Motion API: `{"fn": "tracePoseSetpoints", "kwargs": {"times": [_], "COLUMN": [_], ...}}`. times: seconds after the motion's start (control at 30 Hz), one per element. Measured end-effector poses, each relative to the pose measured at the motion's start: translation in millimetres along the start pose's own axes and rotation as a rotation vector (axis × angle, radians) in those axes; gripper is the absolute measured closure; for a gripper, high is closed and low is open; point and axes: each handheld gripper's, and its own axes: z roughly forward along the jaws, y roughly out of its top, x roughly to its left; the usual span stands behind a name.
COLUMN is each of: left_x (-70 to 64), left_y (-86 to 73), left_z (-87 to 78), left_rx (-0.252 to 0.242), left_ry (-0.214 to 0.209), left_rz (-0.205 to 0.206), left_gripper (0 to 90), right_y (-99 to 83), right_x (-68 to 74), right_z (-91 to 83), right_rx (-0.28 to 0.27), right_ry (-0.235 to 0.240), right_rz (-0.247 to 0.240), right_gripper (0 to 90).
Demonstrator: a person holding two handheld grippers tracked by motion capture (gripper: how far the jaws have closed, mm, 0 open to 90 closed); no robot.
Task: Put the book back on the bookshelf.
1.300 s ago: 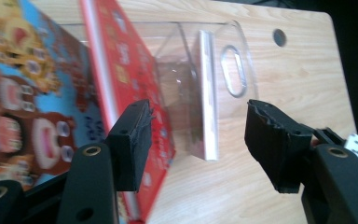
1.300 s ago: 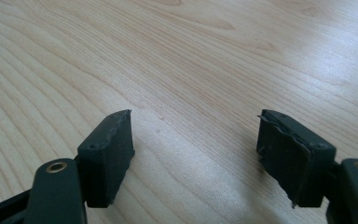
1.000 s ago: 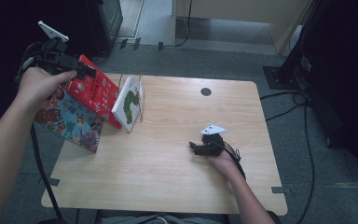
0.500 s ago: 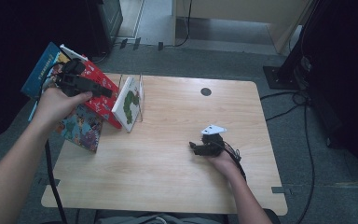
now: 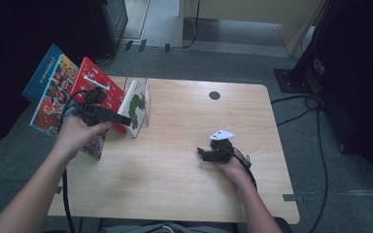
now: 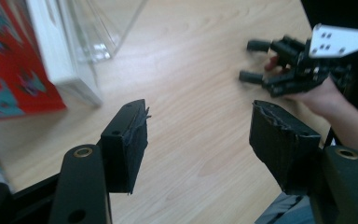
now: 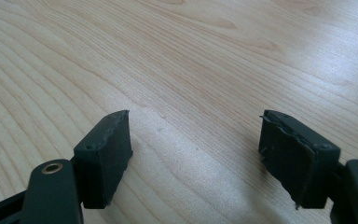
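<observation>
In the high view the left gripper (image 5: 119,119) is held at the left of the frame, just in front of the red book (image 5: 96,82) and the white book (image 5: 135,107) leaning in the clear stand (image 5: 147,99) at the upper left of the table (image 5: 175,184). The right gripper (image 5: 205,154) rests low on the table, right of centre. In the left gripper view the jaws gape wide and hold nothing; the red book (image 6: 9,60) and white book (image 6: 56,46) sit upper left, the right gripper (image 6: 251,60) upper right. In the right gripper view the jaws stand wide apart over bare wood (image 7: 191,56), holding nothing.
</observation>
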Motion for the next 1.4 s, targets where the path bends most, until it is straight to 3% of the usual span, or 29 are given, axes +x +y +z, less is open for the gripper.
{"fn": "tracePoseSetpoints", "kwargs": {"times": [0.27, 0.43, 0.53, 0.63, 0.67, 0.87, 1.0, 1.07, 1.17, 1.4], "left_x": [-2.0, -5.1, -8.5, -8.2, -7.9, -8.6, -7.7, -6.1, -3.4, -1.8], "left_y": [-21.3, -28.8, -36.6, -39.5, -43.5, -49.3, -49.6, -50.1, -54.1, -64.0], "left_z": [32.6, 47.6, 65.3, 73.2, 83.0, 104.5, 121.6, 128.4, 141.9, 160.2], "left_rx": [0.012, 0.025, 0.043, 0.055, 0.060, 0.080, 0.075, 0.067, 0.072, 0.090], "left_ry": [-0.027, -0.003, 0.000, -0.013, -0.022, -0.036, -0.001, -0.008, -0.038, 0.000], "left_rz": [0.011, 0.027, 0.061, 0.049, 0.048, 0.054, 0.093, 0.099, 0.075, 0.085], "left_gripper": [37.9, 37.7, 37.7, 37.7, 37.7, 37.9, 38.0, 38.1, 38.1, 38.3], "right_y": [0.0, -0.3, -0.8, -1.0, -1.4, -2.5, -2.5, -2.5, -2.5, -2.8], "right_x": [-0.1, 0.7, 2.7, 3.4, 3.9, 5.8, 5.9, 5.9, 6.2, 6.9], "right_z": [-0.1, -0.3, -0.6, -0.9, -1.2, -2.3, -2.3, -2.3, -2.5, -2.6], "right_rx": [0.002, 0.001, -0.001, -0.001, 0.001, 0.002, 0.002, 0.002, 0.003, 0.002], "right_ry": [0.000, -0.002, 0.000, 0.001, 0.004, 0.009, 0.010, 0.009, 0.010, 0.015], "right_rz": [-0.002, 0.001, 0.001, -0.003, -0.007, -0.012, -0.012, -0.013, -0.013, -0.018], "right_gripper": [24.8, 24.8, 24.6, 24.4, 24.1, 23.7, 23.7, 23.6, 23.5, 23.0]}}
